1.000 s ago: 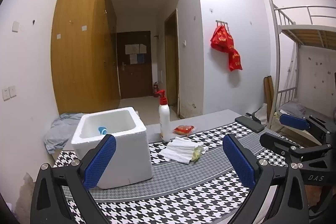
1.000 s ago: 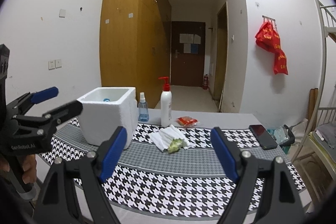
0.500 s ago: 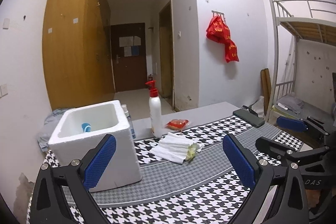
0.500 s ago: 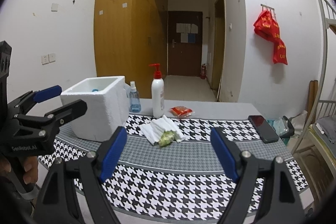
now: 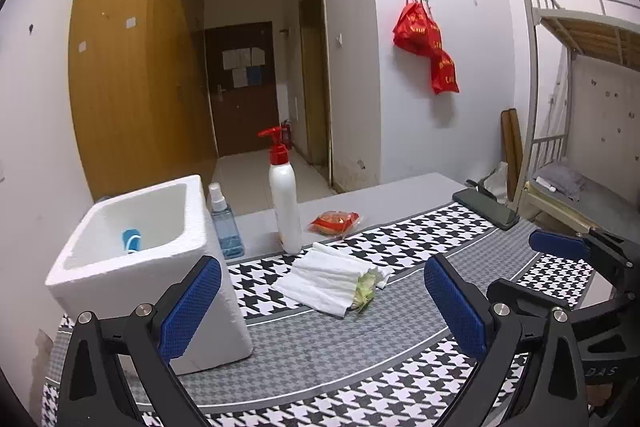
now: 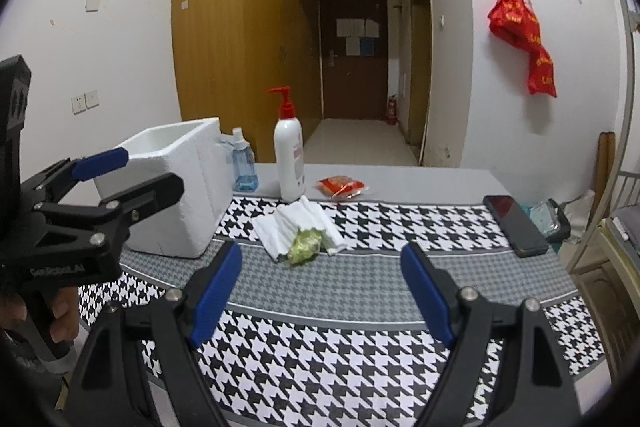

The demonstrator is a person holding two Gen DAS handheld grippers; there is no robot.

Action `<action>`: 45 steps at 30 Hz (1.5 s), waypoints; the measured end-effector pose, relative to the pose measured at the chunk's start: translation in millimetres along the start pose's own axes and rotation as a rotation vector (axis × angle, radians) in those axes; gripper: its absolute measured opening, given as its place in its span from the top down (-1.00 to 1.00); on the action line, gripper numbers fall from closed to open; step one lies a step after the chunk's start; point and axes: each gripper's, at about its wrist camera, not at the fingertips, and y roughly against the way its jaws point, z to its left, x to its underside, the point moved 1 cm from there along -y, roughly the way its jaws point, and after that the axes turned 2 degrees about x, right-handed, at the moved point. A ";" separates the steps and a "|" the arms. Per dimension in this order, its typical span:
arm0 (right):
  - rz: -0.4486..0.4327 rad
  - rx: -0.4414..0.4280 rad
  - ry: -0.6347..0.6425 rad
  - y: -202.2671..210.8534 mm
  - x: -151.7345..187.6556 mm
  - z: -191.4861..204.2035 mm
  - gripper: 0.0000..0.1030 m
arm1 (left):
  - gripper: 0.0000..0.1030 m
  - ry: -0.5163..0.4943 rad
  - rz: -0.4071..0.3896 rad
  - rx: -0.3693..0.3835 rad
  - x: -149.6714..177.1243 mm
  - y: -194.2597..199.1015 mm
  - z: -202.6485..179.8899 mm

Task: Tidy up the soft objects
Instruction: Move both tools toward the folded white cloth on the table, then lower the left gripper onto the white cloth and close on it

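Note:
A folded white cloth (image 5: 326, 277) lies mid-table with a small green soft lump (image 5: 365, 290) at its near edge; both also show in the right wrist view, cloth (image 6: 292, 223), lump (image 6: 305, 251). A white foam box (image 5: 152, 259) stands at the left with a blue-white item (image 5: 131, 239) inside. A red packet (image 5: 334, 219) lies behind the cloth. My left gripper (image 5: 320, 311) is open and empty, short of the cloth. My right gripper (image 6: 320, 293) is open and empty, also short of the cloth.
A white pump bottle (image 5: 284, 203) and a blue spray bottle (image 5: 224, 223) stand beside the box. A black phone (image 6: 516, 225) lies at the table's right edge. The houndstooth tablecloth (image 6: 360, 359) covers the table. A bunk bed (image 5: 576, 75) stands at the right.
Both grippers have moved forward, closer to the cloth and box, and the left view has swung left to right across the table. Both stay open and empty.

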 end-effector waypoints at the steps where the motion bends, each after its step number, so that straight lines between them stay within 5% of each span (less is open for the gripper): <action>1: 0.003 -0.003 -0.001 -2.5 -0.7 -1.5 -0.64 | -0.97 0.003 0.006 0.001 -0.7 -4.7 -1.3; 15: 0.046 -0.010 -0.023 -22.9 -3.1 -31.0 -0.64 | -0.97 0.055 0.129 -0.038 -8.7 -72.2 -14.8; 29: 0.121 -0.038 -0.059 -50.5 3.7 -46.9 -0.64 | -0.96 0.035 0.260 0.000 3.7 -128.9 -17.5; 45: 0.162 -0.052 -0.042 -76.6 -0.3 -43.7 -0.64 | -0.91 0.055 0.249 -0.094 17.7 -138.1 14.0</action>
